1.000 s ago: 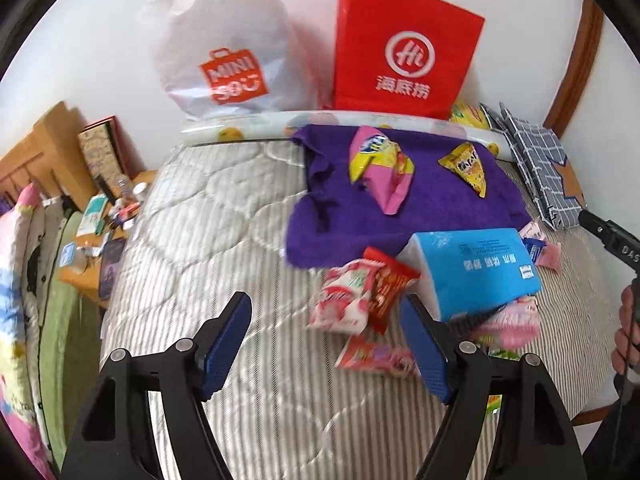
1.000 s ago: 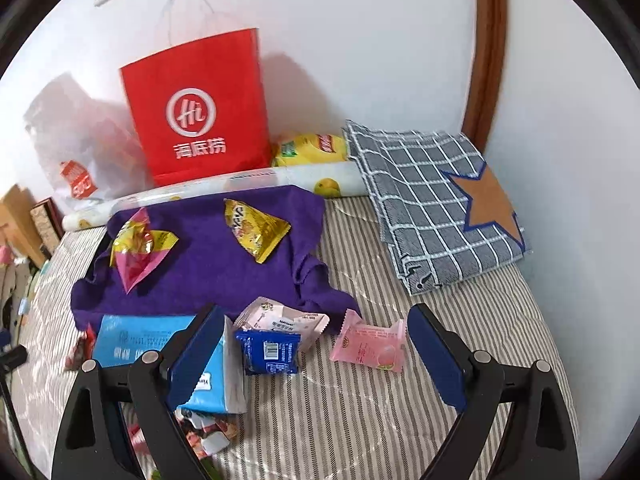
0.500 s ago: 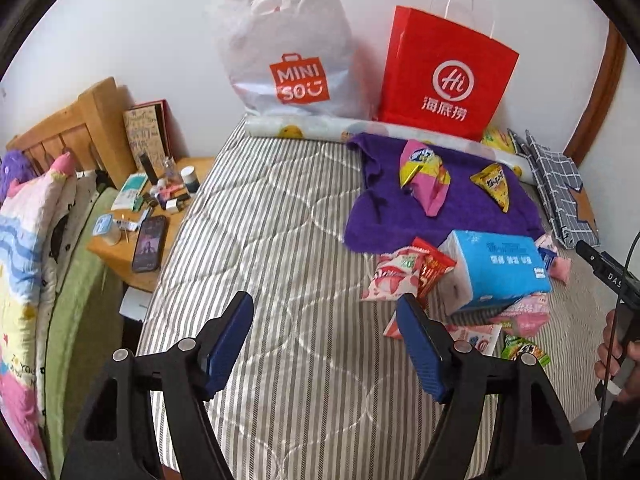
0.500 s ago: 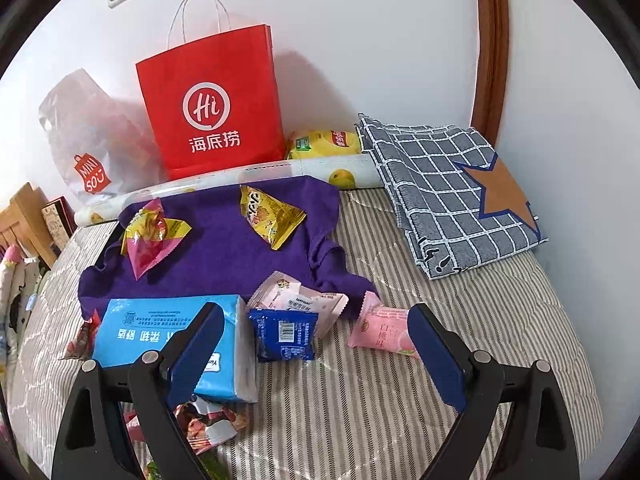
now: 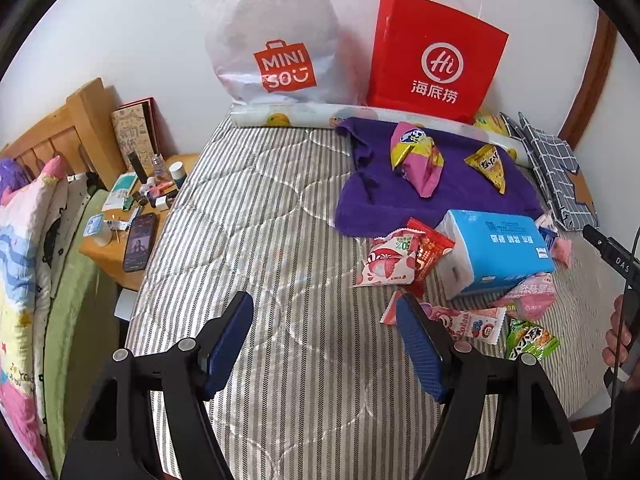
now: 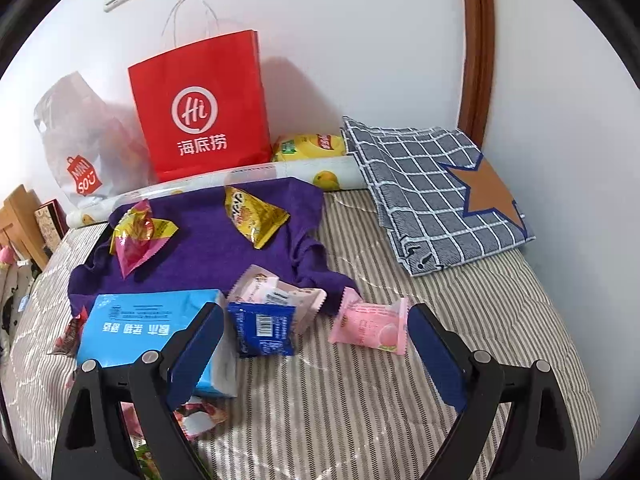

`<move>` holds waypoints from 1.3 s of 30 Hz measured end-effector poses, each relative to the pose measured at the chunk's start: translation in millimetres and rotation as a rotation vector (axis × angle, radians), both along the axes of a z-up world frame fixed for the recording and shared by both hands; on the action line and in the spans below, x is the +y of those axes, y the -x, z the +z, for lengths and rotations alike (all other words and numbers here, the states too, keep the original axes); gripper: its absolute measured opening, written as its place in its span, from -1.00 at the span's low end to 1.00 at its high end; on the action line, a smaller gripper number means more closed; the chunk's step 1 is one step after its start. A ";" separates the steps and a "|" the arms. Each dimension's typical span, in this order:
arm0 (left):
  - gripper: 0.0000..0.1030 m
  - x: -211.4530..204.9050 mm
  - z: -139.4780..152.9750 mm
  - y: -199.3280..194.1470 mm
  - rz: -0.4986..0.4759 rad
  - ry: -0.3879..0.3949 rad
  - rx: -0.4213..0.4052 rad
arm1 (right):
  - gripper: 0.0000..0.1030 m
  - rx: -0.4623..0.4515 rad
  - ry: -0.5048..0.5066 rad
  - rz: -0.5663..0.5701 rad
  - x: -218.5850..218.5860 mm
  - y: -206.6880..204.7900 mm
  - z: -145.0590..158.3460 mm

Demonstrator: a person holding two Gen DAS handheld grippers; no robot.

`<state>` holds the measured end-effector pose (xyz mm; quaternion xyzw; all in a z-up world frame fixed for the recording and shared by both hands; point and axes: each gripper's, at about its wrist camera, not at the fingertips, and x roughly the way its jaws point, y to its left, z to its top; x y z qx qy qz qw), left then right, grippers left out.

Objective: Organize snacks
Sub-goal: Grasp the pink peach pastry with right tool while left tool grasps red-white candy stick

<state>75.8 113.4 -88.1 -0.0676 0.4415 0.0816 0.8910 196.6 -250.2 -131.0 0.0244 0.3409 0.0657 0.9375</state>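
Snack packets lie scattered on a striped mattress (image 5: 256,240). A purple cloth (image 5: 400,200) (image 6: 208,240) carries a pink-yellow packet (image 5: 416,156) (image 6: 136,236) and a yellow packet (image 5: 488,164) (image 6: 252,216). Around a blue tissue pack (image 5: 500,248) (image 6: 136,320) lie a strawberry packet (image 5: 388,264), a red packet (image 5: 428,248), a green packet (image 5: 528,340), a blue packet (image 6: 262,328) and a pink peach packet (image 6: 368,326). My left gripper (image 5: 324,320) hangs open over bare mattress, left of the pile. My right gripper (image 6: 314,328) is open, with the blue and pink packets seen between its fingers, farther off.
A red paper bag (image 5: 436,52) (image 6: 200,112) and a white plastic bag (image 5: 272,40) stand against the wall behind a rolled mat (image 6: 280,172). A folded checked cloth (image 6: 432,192) lies at the right. A cluttered bedside table (image 5: 132,216) and a pillow are at the left.
The left view has pulled back and swung left, so the bedside table and more bare mattress show. The right view has shifted slightly, with the packets now lower between its fingers. Both grippers stay open.
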 end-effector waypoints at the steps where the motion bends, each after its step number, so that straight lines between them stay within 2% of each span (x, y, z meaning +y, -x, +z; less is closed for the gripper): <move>1: 0.42 -0.1 -1.2 -0.7 0.000 0.001 -0.002 | 0.81 0.001 -0.010 -0.003 -2.3 -0.4 -1.4; 7: 0.42 1.6 -12.7 -12.0 0.009 0.046 0.012 | 0.81 0.005 0.014 -0.010 -7.1 -1.8 -8.9; 13: 0.42 -4.6 -25.0 -27.2 0.003 0.029 0.029 | 0.81 -0.011 0.066 -0.025 -14.4 1.3 -12.3; 17: 0.42 -9.3 -28.2 -38.5 -0.004 0.047 0.031 | 0.81 -0.004 0.094 -0.049 -26.4 0.2 -12.9; 22: 0.42 -20.0 -29.1 -52.4 -0.049 0.037 0.025 | 0.81 0.023 0.045 -0.092 -53.1 0.7 -20.8; 27: 0.42 -32.9 -31.2 -62.5 -0.086 -0.007 0.023 | 0.81 0.060 -0.031 -0.124 -74.1 -2.8 -36.3; 32: 0.42 -41.7 -31.6 -68.7 -0.109 -0.020 0.022 | 0.78 0.076 -0.068 -0.080 -69.1 -15.2 -46.4; 39: 0.42 -34.8 -39.7 -79.9 -0.091 0.075 0.037 | 0.76 0.103 -0.080 -0.061 -52.9 -51.8 -70.5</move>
